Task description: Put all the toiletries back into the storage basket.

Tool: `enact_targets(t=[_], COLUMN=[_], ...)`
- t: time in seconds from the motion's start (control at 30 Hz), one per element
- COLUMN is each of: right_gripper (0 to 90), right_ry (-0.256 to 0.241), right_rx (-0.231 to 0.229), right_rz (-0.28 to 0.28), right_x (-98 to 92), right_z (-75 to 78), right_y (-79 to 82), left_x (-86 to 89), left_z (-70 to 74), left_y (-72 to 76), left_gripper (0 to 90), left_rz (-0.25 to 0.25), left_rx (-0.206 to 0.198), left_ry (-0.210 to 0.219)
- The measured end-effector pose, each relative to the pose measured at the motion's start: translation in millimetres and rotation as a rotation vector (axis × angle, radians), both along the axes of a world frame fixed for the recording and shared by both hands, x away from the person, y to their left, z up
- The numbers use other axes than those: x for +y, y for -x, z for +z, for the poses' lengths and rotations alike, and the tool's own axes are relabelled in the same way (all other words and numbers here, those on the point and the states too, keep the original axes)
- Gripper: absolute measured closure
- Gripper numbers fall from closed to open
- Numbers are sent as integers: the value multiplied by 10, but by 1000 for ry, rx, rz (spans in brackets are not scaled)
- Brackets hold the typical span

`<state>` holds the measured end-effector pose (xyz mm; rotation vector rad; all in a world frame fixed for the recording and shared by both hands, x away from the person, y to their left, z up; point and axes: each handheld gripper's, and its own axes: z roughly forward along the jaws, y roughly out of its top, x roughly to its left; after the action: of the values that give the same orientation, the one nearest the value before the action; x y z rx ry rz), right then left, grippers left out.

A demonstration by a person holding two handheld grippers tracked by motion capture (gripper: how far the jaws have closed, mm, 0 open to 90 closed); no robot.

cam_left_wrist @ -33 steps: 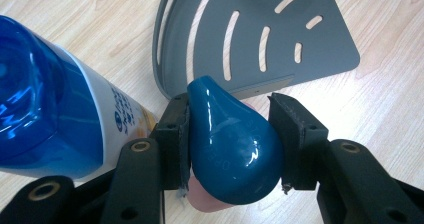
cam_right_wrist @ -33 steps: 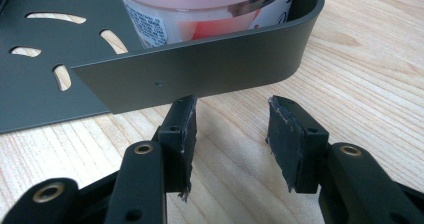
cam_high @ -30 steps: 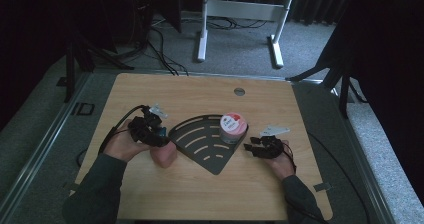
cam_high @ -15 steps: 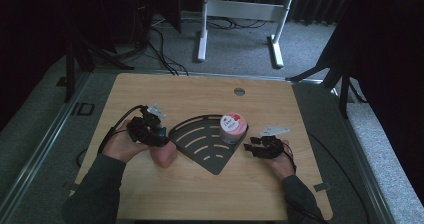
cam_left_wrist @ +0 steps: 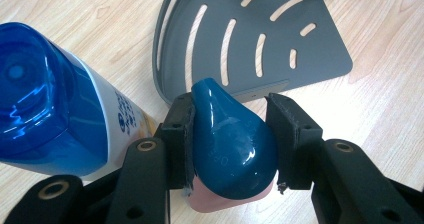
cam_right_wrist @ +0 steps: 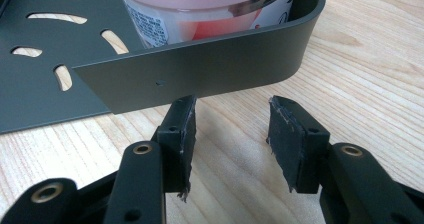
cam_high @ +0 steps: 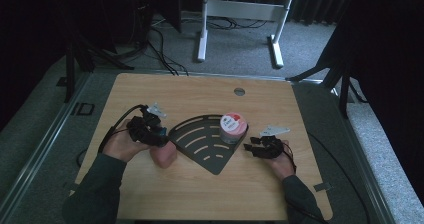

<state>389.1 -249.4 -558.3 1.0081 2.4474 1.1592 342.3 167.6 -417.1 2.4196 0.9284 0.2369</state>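
Observation:
A dark grey corner tray (cam_high: 202, 145) lies mid-table with a pink-lidded jar (cam_high: 233, 127) standing in its right corner. My left gripper (cam_high: 159, 135) sits at the tray's left edge, shut on the teal cap (cam_left_wrist: 231, 140) of a pink bottle (cam_high: 164, 156). In the left gripper view the slotted tray (cam_left_wrist: 260, 39) lies just beyond the cap. My right gripper (cam_high: 251, 148) rests on the table just right of the tray, open. In the right gripper view its gripper (cam_right_wrist: 230, 134) holds nothing, close to the tray wall (cam_right_wrist: 200, 69), with the jar (cam_right_wrist: 200, 14) behind.
A white bottle with a blue cap (cam_left_wrist: 45, 99) stands close to the left of my left jaws. A round grommet hole (cam_high: 239, 91) is at the table's far edge. Bare wood lies in front of the tray and beyond it.

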Motion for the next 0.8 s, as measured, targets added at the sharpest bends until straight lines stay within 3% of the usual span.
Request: enact_targets(t=[0.8], right_gripper=[534], right_ry=[-4], right_rx=[4], right_rz=[-1], right_x=[-1], right_z=[0], right_y=[-1], left_x=[-165], left_z=[15], left_y=[79], left_gripper=[577], left_rz=[-78], left_rx=[9], left_ry=[-2])
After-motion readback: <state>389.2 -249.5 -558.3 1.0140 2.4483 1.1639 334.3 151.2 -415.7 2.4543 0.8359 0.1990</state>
